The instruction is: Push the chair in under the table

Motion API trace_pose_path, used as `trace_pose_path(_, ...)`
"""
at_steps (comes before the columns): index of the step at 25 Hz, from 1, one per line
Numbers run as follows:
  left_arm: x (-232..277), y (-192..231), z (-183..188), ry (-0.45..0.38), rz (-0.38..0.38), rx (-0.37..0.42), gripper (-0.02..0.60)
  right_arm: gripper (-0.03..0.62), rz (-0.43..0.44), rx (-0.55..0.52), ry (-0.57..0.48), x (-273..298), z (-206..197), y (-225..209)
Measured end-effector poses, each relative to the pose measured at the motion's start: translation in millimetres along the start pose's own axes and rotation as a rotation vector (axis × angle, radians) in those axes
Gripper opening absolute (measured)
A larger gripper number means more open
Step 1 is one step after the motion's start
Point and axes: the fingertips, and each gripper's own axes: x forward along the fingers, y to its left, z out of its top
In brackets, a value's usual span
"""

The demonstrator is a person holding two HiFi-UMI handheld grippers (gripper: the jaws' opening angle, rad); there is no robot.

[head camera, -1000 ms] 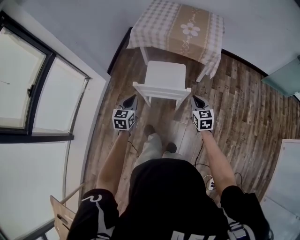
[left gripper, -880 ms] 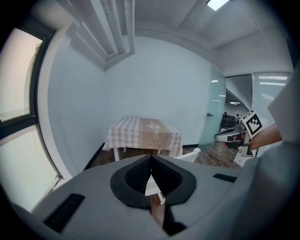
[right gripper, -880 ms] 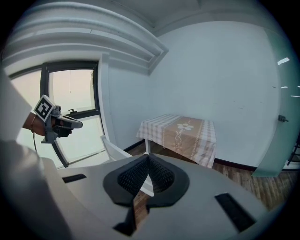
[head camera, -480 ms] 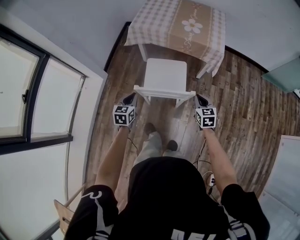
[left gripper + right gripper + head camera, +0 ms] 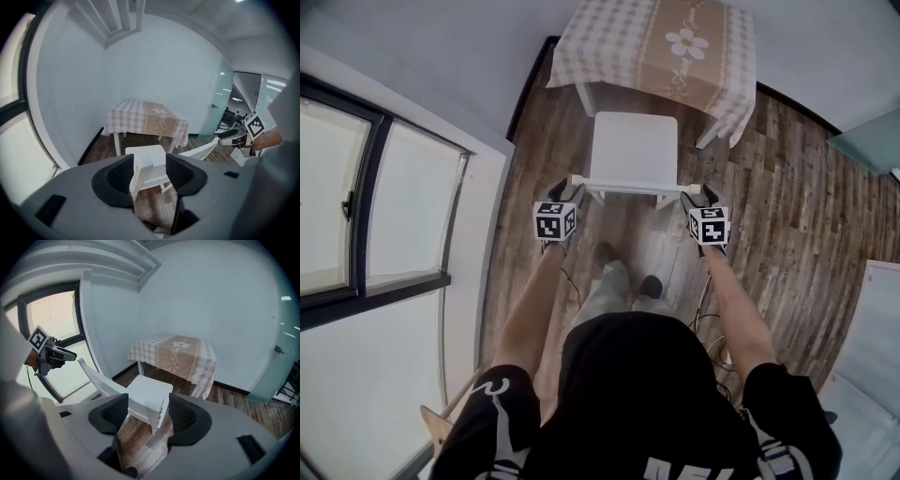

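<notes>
Chair [image 5: 634,150]: white, standing on the wood floor [image 5: 769,206] near the cloth-covered table [image 5: 609,47], its seat not yet beneath it. The left gripper [image 5: 567,192] and right gripper [image 5: 694,195] straddle the two ends of the backrest [image 5: 634,188]. Their jaws have just been opening and stand apart, with a backrest post between each pair, unclamped. The symmetric placement probably serves to keep the push straight.

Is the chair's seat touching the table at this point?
Apart. The right gripper view shows a strip of bare floor between the far edge of the chair seat and the table.
</notes>
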Motion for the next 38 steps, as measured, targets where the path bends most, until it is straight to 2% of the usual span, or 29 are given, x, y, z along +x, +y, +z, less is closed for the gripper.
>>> trace_pose_path(7, 26.2, 7.5, -10.8, 0.073, -0.014, 0.014, 0.224, 0.278, -0.005, 0.019, 0.037, 18.5, 0.7, -4.6)
trace_pose_path(10, 34.1, 8.4, -16.3, 0.108, -0.012, 0.006, 0.198, 0.267, 0.017, 0.028, 0.046, 21.7, 1.0, -2.0)
trace_pose_path(12, 36.6, 7.4, -16.4, 0.108, -0.017, -0.004, 0.181, 0.23, 0.023, 0.033, 0.053, 22.6, 1.7, 0.2)
trace_pose_path(20, 39.0, 10.1, -16.1, 0.135, -0.025, -0.054, 0.184, 0.224, 0.024, 0.051, 0.079, 24.5, 3.6, 0.4)
trace_pose_path(25, 39.1, 11.8, -16.4, 0.175, -0.03, -0.052, 0.187, 0.224, 0.015, 0.052, 0.056, 23.4, 4.0, 2.1)
trace_pose_path(33, 38.6, 14.7, -15.7, 0.15, -0.044, -0.052, 0.191, 0.225, -0.005, 0.042, 0.075, 24.8, 6.0, 4.4)
trace_pose_path(38, 42.0, 14.9, -13.4, 0.148, -0.077, -0.034, 0.195, 0.224, -0.024, 0.055, 0.044, 24.2, 6.3, 3.6)
